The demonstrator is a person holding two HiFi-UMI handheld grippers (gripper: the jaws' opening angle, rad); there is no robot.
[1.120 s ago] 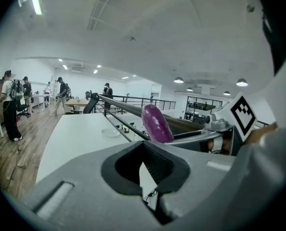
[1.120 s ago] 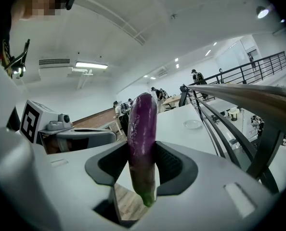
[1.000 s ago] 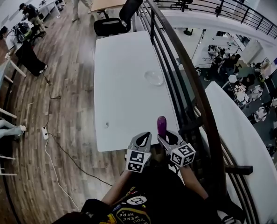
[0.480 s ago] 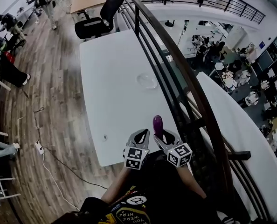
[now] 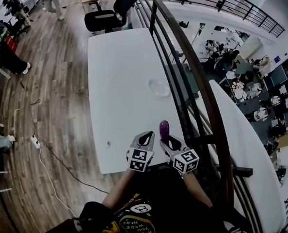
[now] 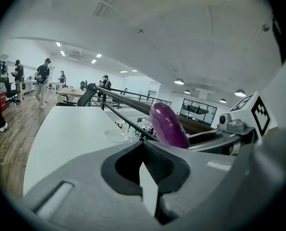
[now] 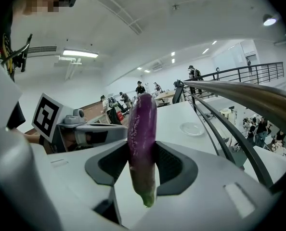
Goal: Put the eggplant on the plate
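Purple eggplant stands upright, squeezed tight between the right fingers. Just beside them, the left fingers are pressed together on nothing. Farther off, a clear plate sits on the white worktop, by a dark railing and wooden floor.

1. I count one eggplant.
2. One clear plate.
3. Two grippers: the left gripper and the right gripper.
4. Two marker cubes, one on each gripper.
5. One long white table.
6. One black office chair at the table's far end.
7. One power strip on the wood floor.
8. At least four people standing in the left gripper view; I can't count anyone further back, they are too small.
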